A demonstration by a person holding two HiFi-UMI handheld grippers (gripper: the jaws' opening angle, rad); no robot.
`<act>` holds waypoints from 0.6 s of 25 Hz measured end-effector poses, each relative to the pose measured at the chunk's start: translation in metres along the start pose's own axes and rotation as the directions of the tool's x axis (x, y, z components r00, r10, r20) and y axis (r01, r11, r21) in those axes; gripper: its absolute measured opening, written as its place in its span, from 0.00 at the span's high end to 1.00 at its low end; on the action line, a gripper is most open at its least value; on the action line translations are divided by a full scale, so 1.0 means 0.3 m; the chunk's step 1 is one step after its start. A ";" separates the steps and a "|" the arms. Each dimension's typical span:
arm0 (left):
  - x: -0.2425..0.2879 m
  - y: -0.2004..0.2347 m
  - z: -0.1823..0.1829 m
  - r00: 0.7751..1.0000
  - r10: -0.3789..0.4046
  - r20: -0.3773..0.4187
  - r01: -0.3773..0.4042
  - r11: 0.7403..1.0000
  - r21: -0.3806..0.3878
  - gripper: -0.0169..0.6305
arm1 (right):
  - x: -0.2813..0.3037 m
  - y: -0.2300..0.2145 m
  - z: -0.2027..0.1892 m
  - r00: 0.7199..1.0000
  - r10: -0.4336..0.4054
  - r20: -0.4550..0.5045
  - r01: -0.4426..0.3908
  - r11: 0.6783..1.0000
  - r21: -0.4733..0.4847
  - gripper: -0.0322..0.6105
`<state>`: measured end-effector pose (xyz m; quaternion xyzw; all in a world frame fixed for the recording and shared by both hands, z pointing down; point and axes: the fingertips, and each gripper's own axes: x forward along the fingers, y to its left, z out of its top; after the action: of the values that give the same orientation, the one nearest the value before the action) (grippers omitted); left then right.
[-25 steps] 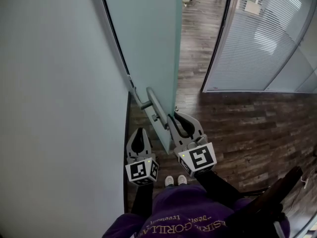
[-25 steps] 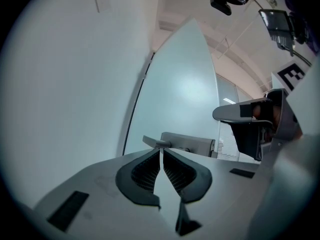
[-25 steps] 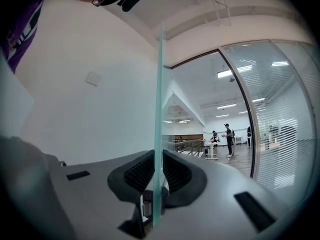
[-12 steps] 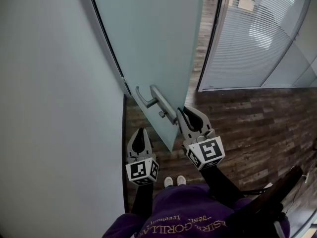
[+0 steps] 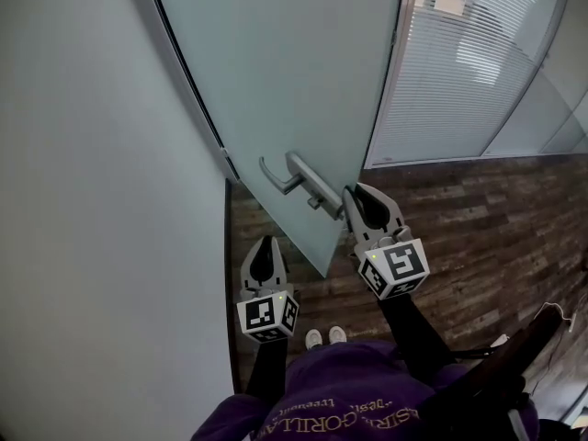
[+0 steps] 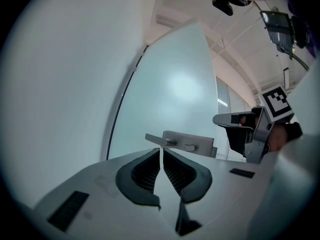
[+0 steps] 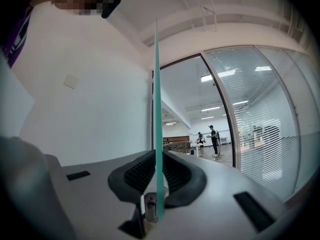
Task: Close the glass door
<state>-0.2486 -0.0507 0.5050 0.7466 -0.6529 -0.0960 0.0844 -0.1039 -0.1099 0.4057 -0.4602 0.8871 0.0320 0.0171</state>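
On glass door [image 5: 294, 81], right hand-held gripper [image 5: 355, 196] clamps; left hand-held gripper [image 5: 266, 243] (empty) closed.

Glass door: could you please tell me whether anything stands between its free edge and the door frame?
Nothing visible does. The right gripper has its jaws clamped on the glass door at its free edge, and in the right gripper view the opening to the door frame is clear; the people stand far off beyond.

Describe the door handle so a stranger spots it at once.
Find the big pale glass door beside the white wall. Near its free edge sits a grey metal plate; the handle is the curved lever jutting from it, unlike the small knob beside it.
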 end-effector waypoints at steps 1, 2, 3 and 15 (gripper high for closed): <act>-0.004 0.008 -0.011 1.000 -0.002 0.001 0.002 1.000 -0.003 0.97 | 0.001 -0.001 -0.010 1.000 -0.006 0.002 0.006 1.000 -0.002 0.89; -0.005 0.014 -0.021 1.000 -0.006 0.002 0.006 1.000 -0.005 0.97 | 0.004 -0.004 -0.019 1.000 -0.012 0.003 0.012 1.000 -0.003 0.89; 0.000 0.013 -0.027 1.000 -0.011 0.002 0.011 1.000 -0.004 0.97 | 0.008 -0.014 -0.024 1.000 -0.017 0.004 0.017 1.000 -0.004 0.89; 0.229 -0.256 0.080 0.998 -0.051 -0.039 0.052 0.998 0.018 0.97 | 0.014 -0.400 0.113 0.997 -0.071 0.003 0.071 0.997 0.040 0.89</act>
<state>-0.1722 -0.1087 0.4601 0.7656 -0.6326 -0.0775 0.0873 -0.0081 -0.1798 0.3668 -0.4908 0.8706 0.0149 0.0295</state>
